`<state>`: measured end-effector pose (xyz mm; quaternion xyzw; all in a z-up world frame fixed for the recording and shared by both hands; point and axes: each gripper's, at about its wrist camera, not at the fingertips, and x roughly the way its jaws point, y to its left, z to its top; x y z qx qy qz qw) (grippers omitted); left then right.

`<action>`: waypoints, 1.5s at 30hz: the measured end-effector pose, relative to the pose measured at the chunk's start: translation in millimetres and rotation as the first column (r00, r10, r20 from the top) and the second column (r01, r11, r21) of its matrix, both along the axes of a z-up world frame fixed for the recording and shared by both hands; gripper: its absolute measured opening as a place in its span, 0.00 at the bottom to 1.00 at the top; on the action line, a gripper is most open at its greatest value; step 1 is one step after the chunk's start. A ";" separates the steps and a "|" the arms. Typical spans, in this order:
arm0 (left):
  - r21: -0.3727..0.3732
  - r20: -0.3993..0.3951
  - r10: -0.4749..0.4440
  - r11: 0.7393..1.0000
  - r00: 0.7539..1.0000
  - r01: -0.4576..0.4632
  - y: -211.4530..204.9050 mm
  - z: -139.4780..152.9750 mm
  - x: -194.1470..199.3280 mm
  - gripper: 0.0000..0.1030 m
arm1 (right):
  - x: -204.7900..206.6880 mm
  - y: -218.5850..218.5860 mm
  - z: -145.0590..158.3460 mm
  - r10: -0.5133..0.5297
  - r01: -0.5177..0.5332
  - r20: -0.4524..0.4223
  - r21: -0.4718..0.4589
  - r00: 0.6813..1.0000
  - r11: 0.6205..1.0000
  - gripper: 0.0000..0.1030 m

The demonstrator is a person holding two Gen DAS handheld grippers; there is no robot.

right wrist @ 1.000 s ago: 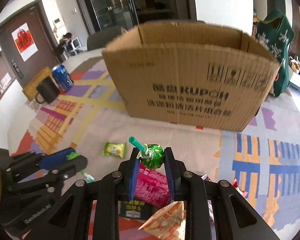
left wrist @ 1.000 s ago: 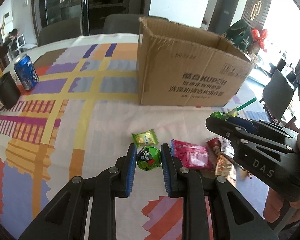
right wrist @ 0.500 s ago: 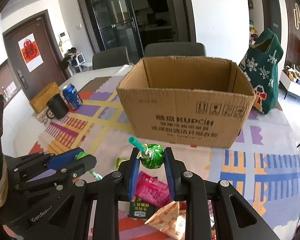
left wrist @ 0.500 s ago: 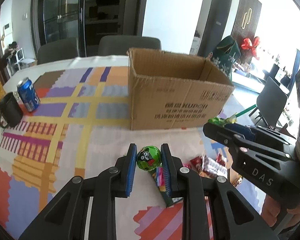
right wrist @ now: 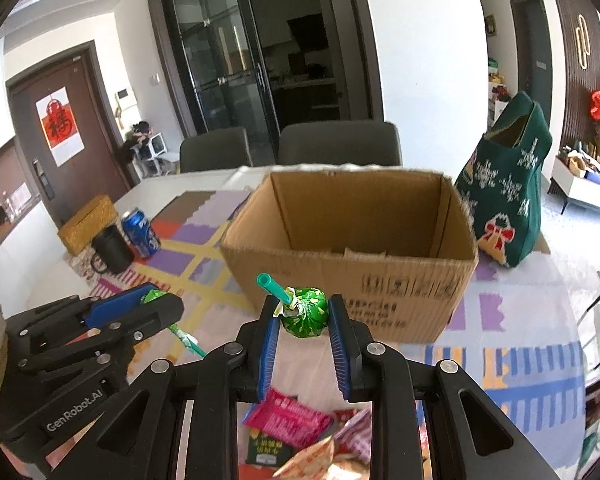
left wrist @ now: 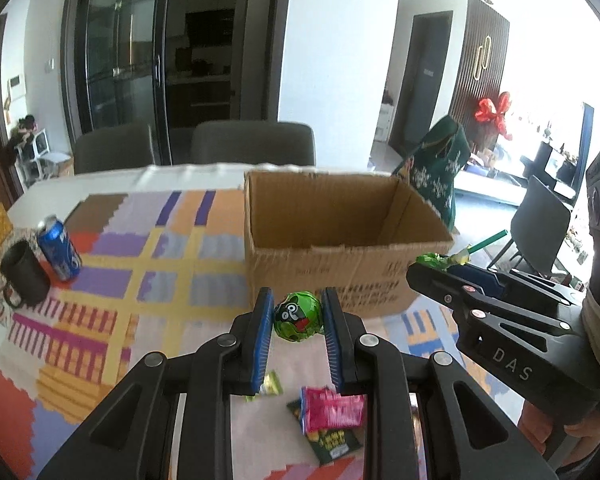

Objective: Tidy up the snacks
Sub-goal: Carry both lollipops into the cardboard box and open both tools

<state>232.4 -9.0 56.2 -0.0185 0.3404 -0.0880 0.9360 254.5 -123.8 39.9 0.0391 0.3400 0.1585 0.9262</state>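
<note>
My left gripper is shut on a round green-wrapped lollipop with a cartoon face, held above the table. My right gripper is shut on a second green lollipop whose teal stick points up and left. Both hang in front of the open cardboard box, also seen as the box, whose inside looks bare. In the left wrist view the right gripper reaches in from the right; in the right wrist view the left gripper sits at the left.
Loose snack packets lie on the patterned tablecloth below: a pink packet, a small green one, a dark green one. A blue can and black mug stand at the left. A green felt bag stands right of the box. Chairs stand behind the table.
Both grippers have risen with their lollipops, off the table. The views have tilted up, so the box's open top and inside now show and the packets have dropped lower in frame.
</note>
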 end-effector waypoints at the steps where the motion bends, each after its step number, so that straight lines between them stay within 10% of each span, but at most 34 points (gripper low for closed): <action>1: 0.003 0.009 0.000 1.000 1.000 0.000 -0.9 3.3 3.0 0.24 | 1.7 -0.8 2.3 -0.004 0.004 0.005 0.000 1.000 1.000 0.25; 23: 0.047 0.036 0.013 0.999 0.999 -0.014 -7.6 27.0 99.1 0.24 | 79.1 -12.3 28.5 -0.037 0.039 0.037 -0.063 0.999 0.997 0.25; 37: 0.000 -0.099 0.012 1.000 0.995 -0.012 -7.6 1.0 149.2 0.25 | 126.3 -8.5 11.9 -0.050 0.044 -0.039 -0.138 0.998 0.989 0.25; 40: 0.018 -0.087 0.033 0.999 0.996 -0.031 -3.7 1.8 145.3 0.51 | 128.6 -9.9 10.9 -0.068 0.061 -0.039 -0.146 0.997 0.987 0.34; 42: 0.027 -0.062 0.040 0.999 0.997 -0.038 -0.4 4.2 137.8 0.53 | 126.1 -12.7 11.2 -0.102 0.096 -0.032 -0.164 0.994 0.982 0.52; 45: 0.022 -0.065 0.031 0.999 0.997 -0.030 3.0 7.8 126.6 0.56 | 114.5 -15.3 14.5 -0.108 0.106 -0.002 -0.172 0.994 0.979 0.52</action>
